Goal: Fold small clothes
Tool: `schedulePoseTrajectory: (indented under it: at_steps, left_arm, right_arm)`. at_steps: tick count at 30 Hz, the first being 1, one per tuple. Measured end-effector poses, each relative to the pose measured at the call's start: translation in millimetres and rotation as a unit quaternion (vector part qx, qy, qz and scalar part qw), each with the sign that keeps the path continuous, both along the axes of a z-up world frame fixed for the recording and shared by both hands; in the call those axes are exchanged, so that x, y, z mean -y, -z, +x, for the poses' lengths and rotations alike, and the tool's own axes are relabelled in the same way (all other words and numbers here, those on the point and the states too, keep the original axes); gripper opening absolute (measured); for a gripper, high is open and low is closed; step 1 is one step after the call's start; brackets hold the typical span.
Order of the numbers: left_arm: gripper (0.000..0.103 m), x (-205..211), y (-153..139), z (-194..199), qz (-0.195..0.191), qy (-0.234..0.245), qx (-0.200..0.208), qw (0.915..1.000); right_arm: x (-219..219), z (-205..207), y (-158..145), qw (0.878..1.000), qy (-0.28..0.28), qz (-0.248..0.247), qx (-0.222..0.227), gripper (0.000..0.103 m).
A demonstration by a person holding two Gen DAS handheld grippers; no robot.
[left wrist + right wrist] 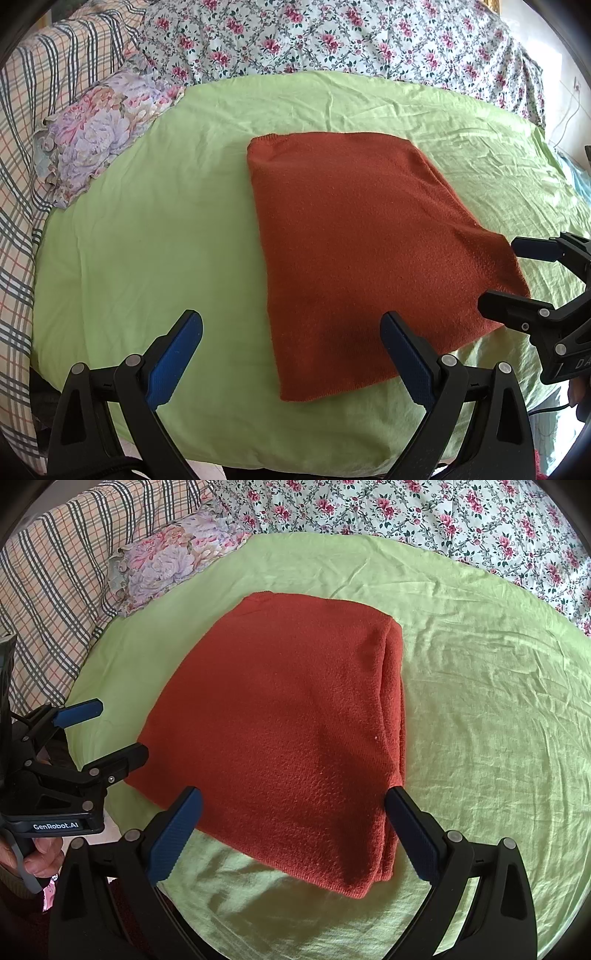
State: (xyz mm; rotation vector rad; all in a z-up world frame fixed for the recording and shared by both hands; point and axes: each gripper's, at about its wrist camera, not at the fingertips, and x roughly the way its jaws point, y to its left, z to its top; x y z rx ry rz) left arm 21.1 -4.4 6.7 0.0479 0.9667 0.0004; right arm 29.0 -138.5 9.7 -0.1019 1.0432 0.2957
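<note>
With the sweater (284,716) lying folded on the bed (480,701) just ahead of my wide, empty left claw (291,354) and right claw (293,830), I judged another fold needed its near corners pinched.

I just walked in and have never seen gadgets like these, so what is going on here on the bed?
A person is folding clothes with two hand-held grippers. A rust-red knitted garment lies folded into a neat rectangle on a green sheet, its layered edge on the right. The left gripper and the right gripper are both open and grip nothing, each poised at the near end of the garment. A flowery pillow and a floral quilt lie beyond.
</note>
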Motion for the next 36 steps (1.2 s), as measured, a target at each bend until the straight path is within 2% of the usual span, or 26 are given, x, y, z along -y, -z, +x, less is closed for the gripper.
schedulePoseTrajectory:
  at_steps: [24,36]
  left_arm:
    - [0.097,1.4,-3.9,4.0,0.002,0.006,0.003,1.0]
    - [0.097,-2.9,-6.5,25.8,0.005,0.0,0.015,0.9999]
  right_arm:
    - [-2.6,-0.8,-7.1,1.0,-0.001,0.004,0.005,0.099]
    - [2.1,18.0,-8.2,1.0,0.004,0.007,0.011,0.099]
